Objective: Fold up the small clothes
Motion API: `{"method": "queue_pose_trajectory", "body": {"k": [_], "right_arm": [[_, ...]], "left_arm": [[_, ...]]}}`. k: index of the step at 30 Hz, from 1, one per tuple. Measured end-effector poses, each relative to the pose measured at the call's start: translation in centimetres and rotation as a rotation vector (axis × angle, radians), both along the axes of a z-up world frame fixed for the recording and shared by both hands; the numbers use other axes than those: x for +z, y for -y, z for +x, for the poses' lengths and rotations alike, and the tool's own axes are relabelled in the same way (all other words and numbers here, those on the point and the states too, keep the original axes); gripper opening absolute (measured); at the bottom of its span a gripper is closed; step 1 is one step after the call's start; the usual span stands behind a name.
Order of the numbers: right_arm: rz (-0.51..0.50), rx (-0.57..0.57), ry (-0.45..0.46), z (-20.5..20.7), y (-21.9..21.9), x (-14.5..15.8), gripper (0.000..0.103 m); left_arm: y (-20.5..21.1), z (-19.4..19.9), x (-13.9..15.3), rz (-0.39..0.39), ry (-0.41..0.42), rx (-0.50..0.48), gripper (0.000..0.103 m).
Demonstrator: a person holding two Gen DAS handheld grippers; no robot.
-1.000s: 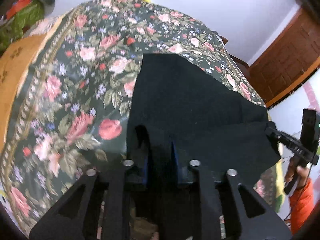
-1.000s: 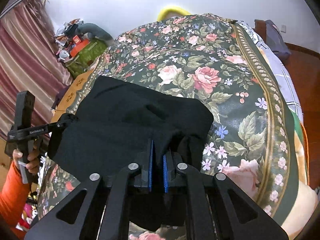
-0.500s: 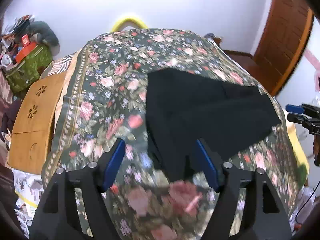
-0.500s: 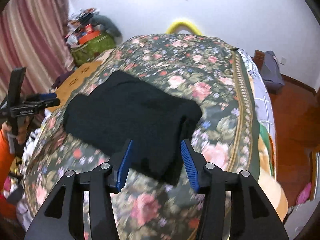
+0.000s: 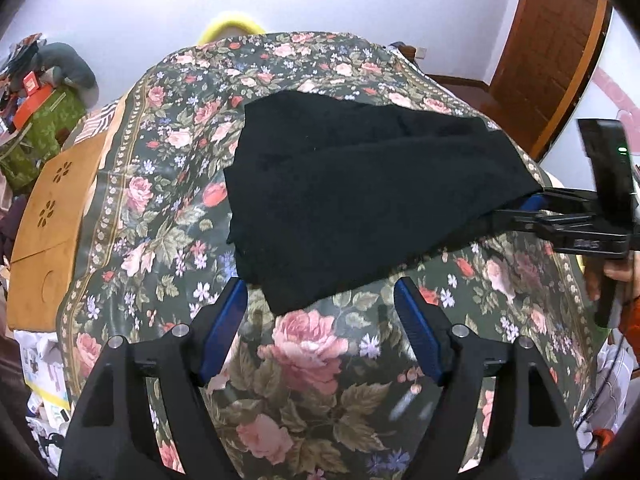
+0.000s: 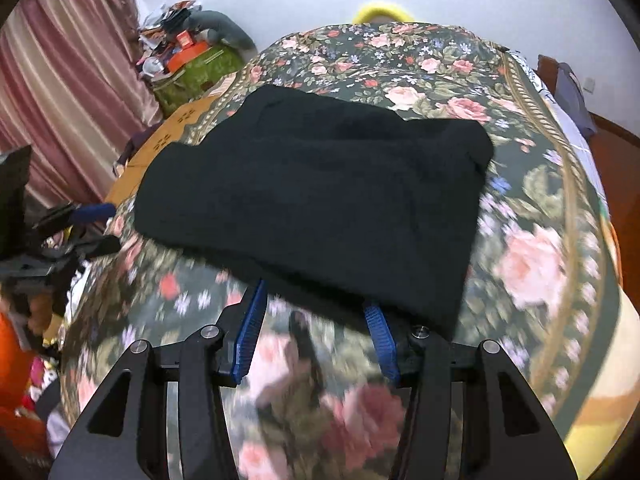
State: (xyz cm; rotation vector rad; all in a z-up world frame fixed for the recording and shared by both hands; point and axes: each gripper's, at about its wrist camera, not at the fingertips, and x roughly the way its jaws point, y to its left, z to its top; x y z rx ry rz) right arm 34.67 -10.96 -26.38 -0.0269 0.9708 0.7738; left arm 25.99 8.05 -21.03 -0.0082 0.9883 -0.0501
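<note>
A black garment [image 5: 360, 200] lies folded flat on the floral bedspread [image 5: 304, 344]; it also shows in the right wrist view [image 6: 320, 200]. My left gripper [image 5: 320, 300] is open and empty, just in front of the garment's near edge. My right gripper [image 6: 316, 304] is open and empty, its fingertips at the garment's near edge. The right gripper also shows at the garment's right corner in the left wrist view [image 5: 532, 208]. The left gripper shows at the left edge of the right wrist view [image 6: 88, 224].
A wooden side table [image 5: 52, 216] stands left of the bed. A cluttered green box [image 6: 192, 68] sits at the back left by a pink curtain [image 6: 60, 80]. A wooden door [image 5: 552, 52] is at the right. A yellow ring [image 6: 380, 12] rises behind the bed.
Both grippers let go of the black garment, opened and pulled back. The garment now lies flat on the bedspread.
</note>
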Motion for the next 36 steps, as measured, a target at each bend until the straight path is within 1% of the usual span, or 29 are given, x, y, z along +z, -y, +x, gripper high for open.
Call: {"method": "queue_pose_trajectory", "body": {"k": [3,9,13,16,19,22,24,28,30,33,35,36], "right_arm": [[0.002,0.012,0.013,0.8,-1.2,0.2,0.048],[0.040,0.019,0.087,3.0,-2.5,3.2,0.048],[0.074,-0.012,0.113,5.2,-2.9,4.6,0.048],[0.066,-0.062,0.135,7.1,-2.8,5.1,0.048],[0.067,-0.094,0.124,8.3,-2.5,5.2,0.048],[0.097,-0.108,0.140,8.3,-1.5,6.0,0.048],[0.116,-0.108,0.150,8.0,-0.6,6.5,0.048],[0.102,-0.091,0.186,6.7,0.9,6.8,0.048],[0.080,-0.082,0.199,6.3,1.4,6.6,0.049],[0.053,-0.090,0.204,5.8,2.5,5.9,0.049],[0.047,-0.103,0.188,5.8,3.2,5.3,0.050],[0.045,-0.111,0.181,5.9,3.5,5.0,0.050]], "left_arm": [[0.0,0.3,0.5,-0.002,0.023,0.002,0.075],[0.1,1.2,1.5,-0.054,0.052,-0.014,0.075],[0.8,1.8,2.0,-0.060,0.073,-0.045,0.075],[1.6,2.5,1.7,-0.032,0.076,-0.072,0.076],[2.0,3.9,1.0,0.020,0.082,-0.076,0.076],[1.1,6.6,0.0,0.057,0.066,-0.035,0.076],[0.1,8.9,-0.8,0.098,0.049,-0.004,0.076],[-2.3,12.9,-2.0,0.174,0.004,0.057,0.076],[-3.5,14.4,-1.8,0.159,0.000,0.075,0.077],[-5.3,16.0,0.0,0.165,0.042,0.171,0.077],[-6.2,16.3,1.2,0.130,0.071,0.213,0.077],[-6.9,16.1,1.9,0.092,0.088,0.233,0.077]]}}
